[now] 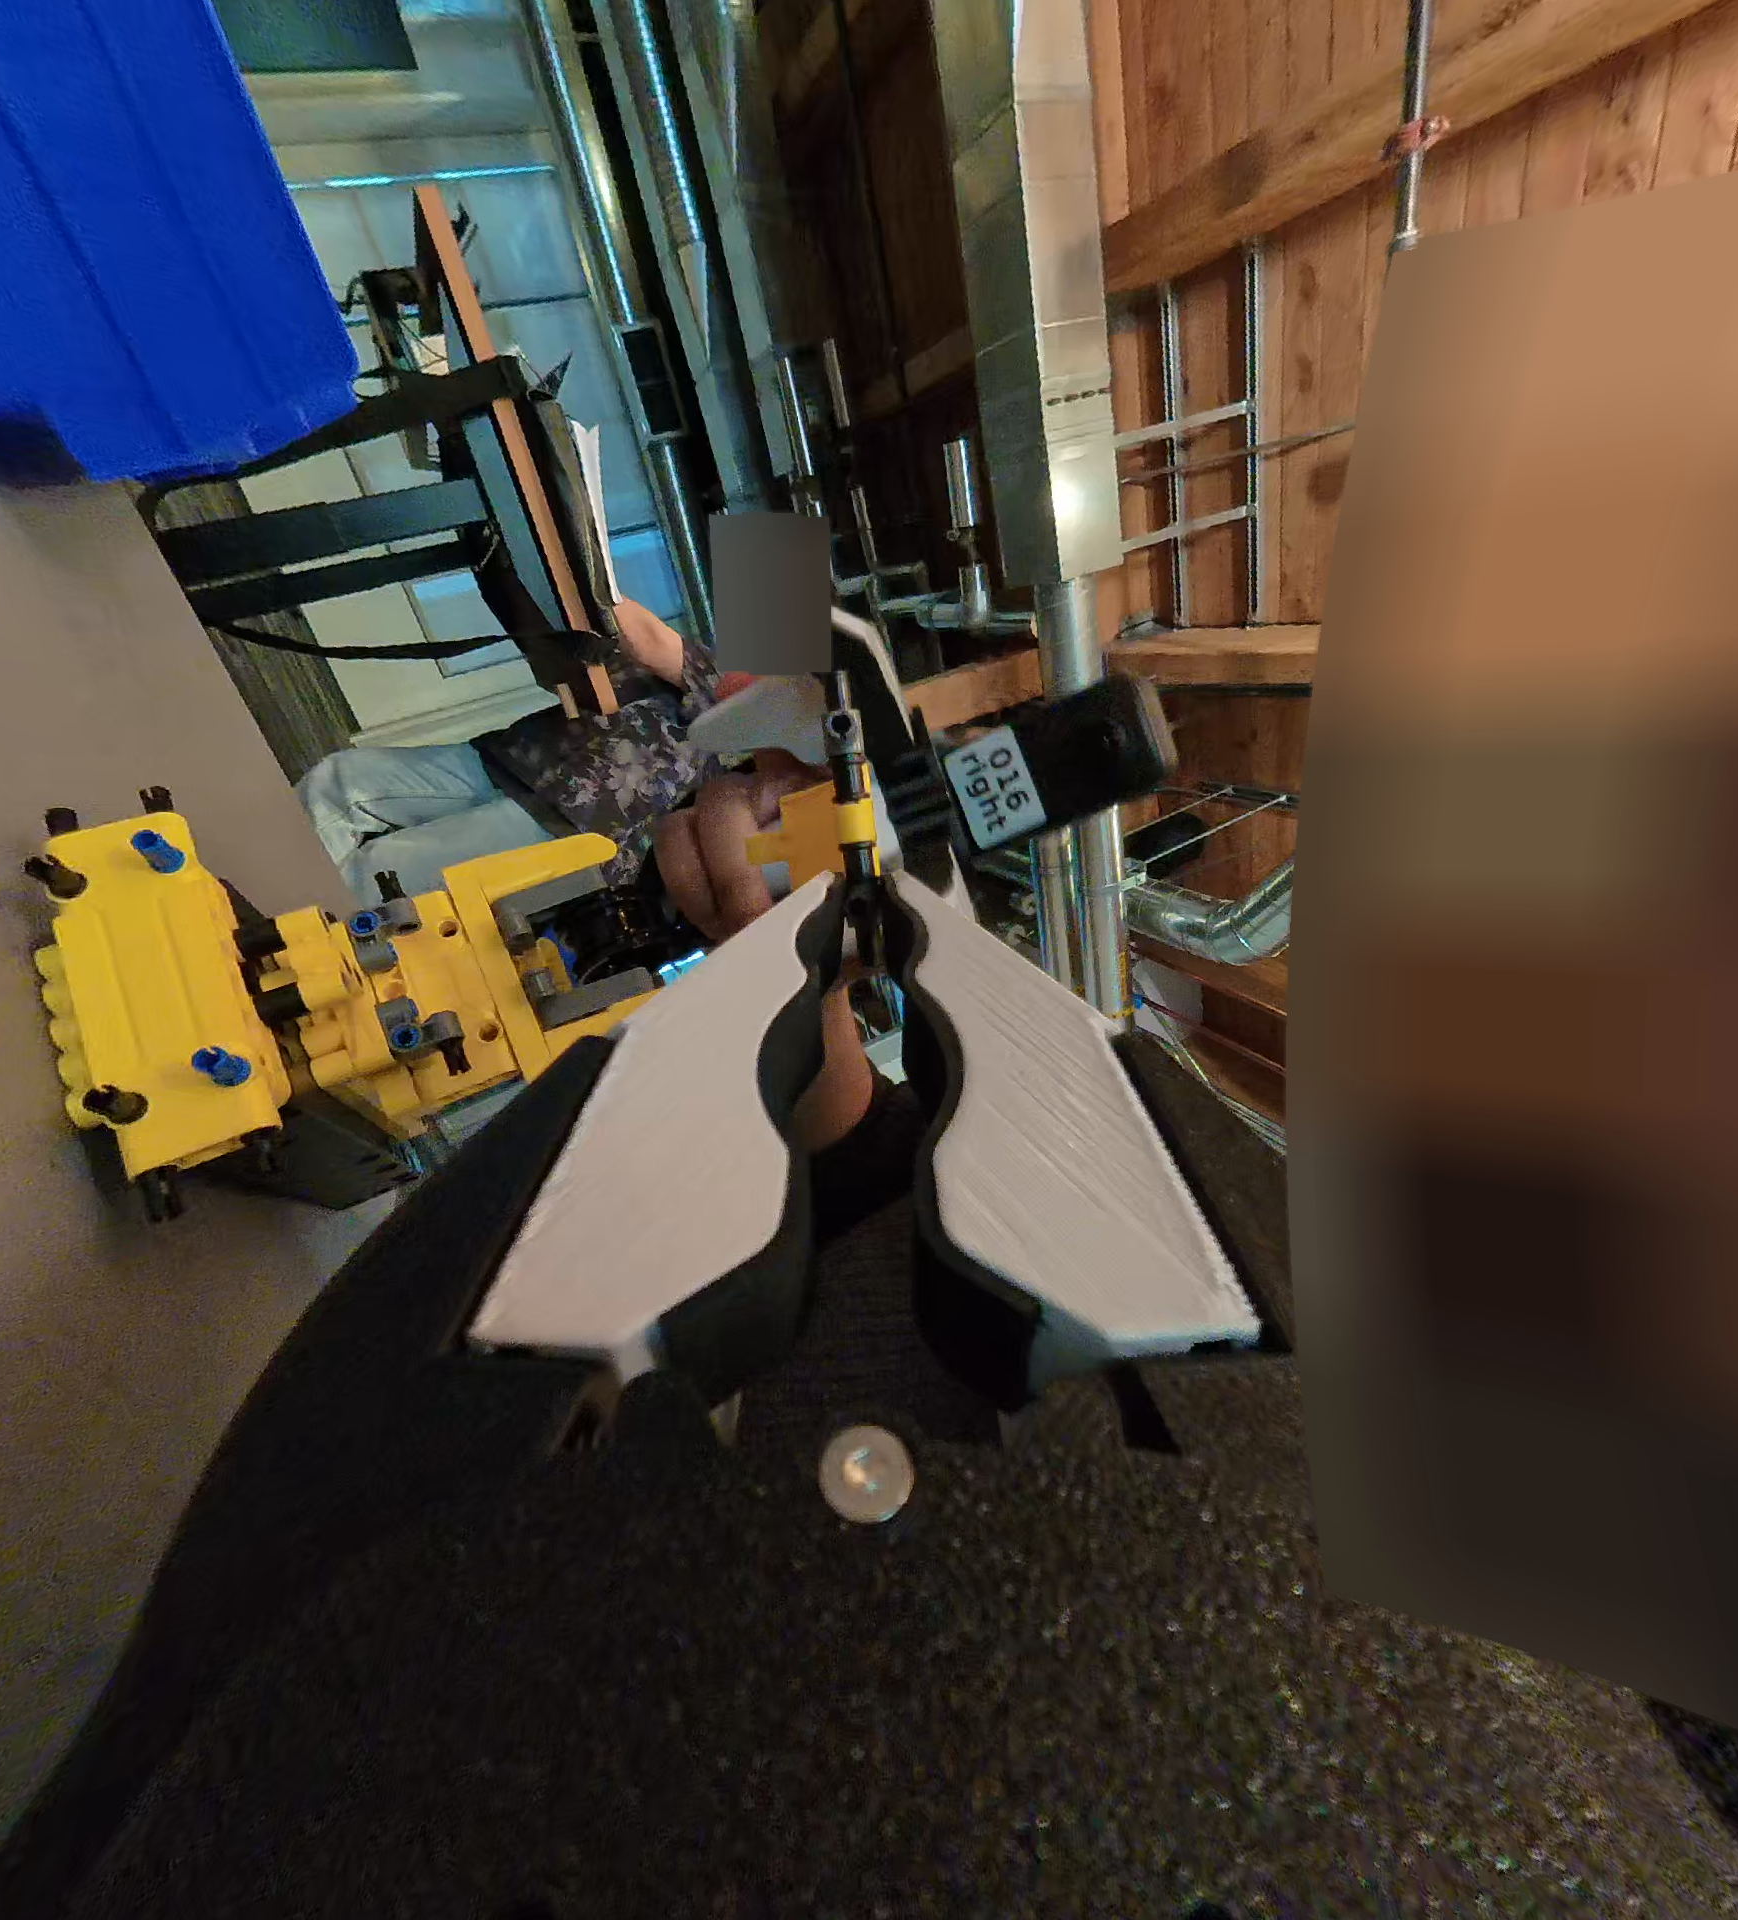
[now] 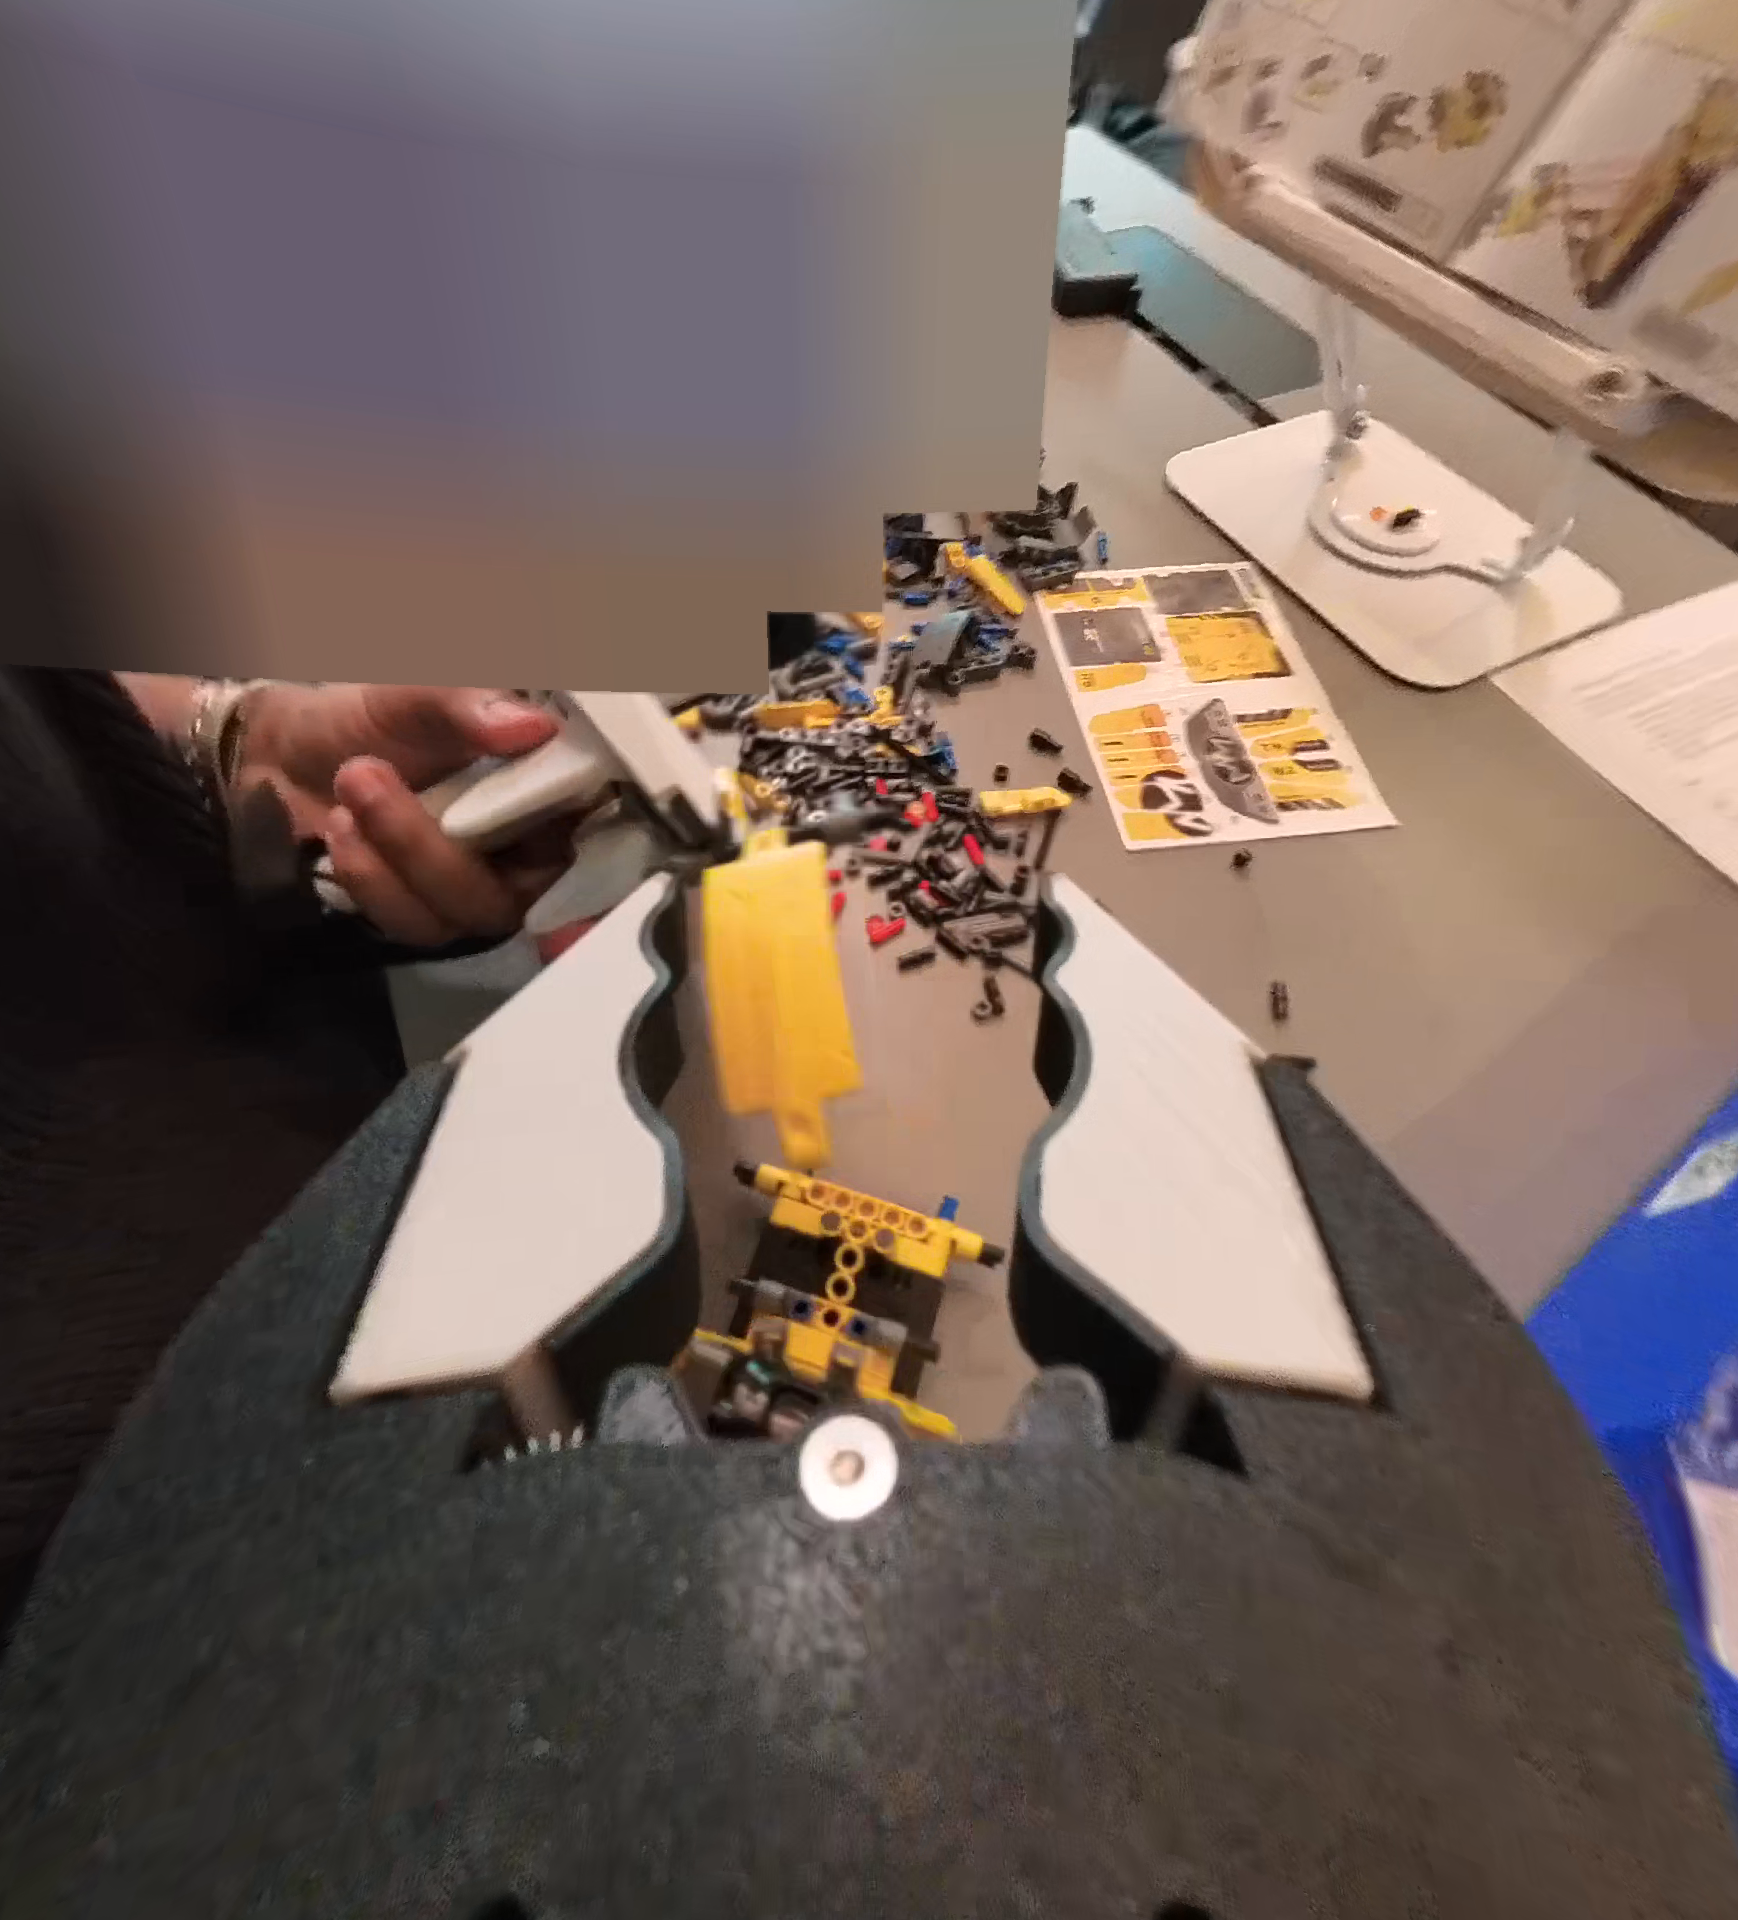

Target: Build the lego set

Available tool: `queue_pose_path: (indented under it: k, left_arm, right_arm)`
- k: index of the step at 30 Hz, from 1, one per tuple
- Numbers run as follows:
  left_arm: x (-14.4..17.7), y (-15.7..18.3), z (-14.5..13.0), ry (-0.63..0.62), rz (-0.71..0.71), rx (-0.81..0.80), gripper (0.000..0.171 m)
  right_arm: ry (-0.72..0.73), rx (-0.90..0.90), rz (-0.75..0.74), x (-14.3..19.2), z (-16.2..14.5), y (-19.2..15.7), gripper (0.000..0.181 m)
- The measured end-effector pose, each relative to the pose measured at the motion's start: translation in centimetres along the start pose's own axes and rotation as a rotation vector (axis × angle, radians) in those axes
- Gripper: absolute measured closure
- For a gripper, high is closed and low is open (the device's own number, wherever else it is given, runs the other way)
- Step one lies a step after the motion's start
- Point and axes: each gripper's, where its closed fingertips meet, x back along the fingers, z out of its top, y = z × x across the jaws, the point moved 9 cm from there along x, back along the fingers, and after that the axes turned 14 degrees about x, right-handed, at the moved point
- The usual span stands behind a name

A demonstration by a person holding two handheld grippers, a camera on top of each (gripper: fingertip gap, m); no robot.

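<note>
My left gripper (image 1: 860, 902) is shut on a thin black axle piece with a yellow bush (image 1: 852, 821) and holds it in the air. In the right wrist view the left gripper (image 2: 709, 831), held by a hand (image 2: 397, 790), has a flat yellow panel (image 2: 777, 987) at its tip. My right gripper (image 2: 854, 914) is open, and the panel hangs between its fingers without touching them. A yellow and black brick model (image 2: 844, 1278) lies on the grey table under it. The model also shows in the left wrist view (image 1: 221, 997), and the right gripper's camera (image 1: 1062, 764) faces me.
A pile of loose black, yellow, red and blue pieces (image 2: 896, 810) lies beyond the grippers. A sticker sheet (image 2: 1218, 707), a white stand (image 2: 1395, 551) bearing an open booklet (image 2: 1571, 156) and papers (image 2: 1696, 727) lie to the right. A blue bin (image 2: 1696, 1299) stands at the near right.
</note>
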Motion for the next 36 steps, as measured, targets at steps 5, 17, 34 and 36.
queue_pose_path:
  k: [5, 17, 34, 36]
  left_arm:
    - [0.6, 0.1, 0.0, 0.017, -0.001, -0.015, 0.166]
    - [1.5, 0.1, 0.4, 0.030, 0.023, -0.021, 0.166]
    - [2.4, 0.5, -0.2, 0.043, 0.064, -0.053, 0.166]
    - [2.9, 0.8, 0.1, 0.058, 0.076, -0.067, 0.166]
  right_arm:
    - [-0.006, -0.177, -0.051, 3.4, -3.1, 3.1, 0.115]
    - [0.124, -0.676, 0.042, 6.6, -11.8, -0.6, 0.104]
    - [-0.088, -0.658, 0.182, 3.5, -11.6, -7.6, 0.101]
    - [-0.103, -0.643, 0.184, 2.9, -11.0, -8.4, 0.101]
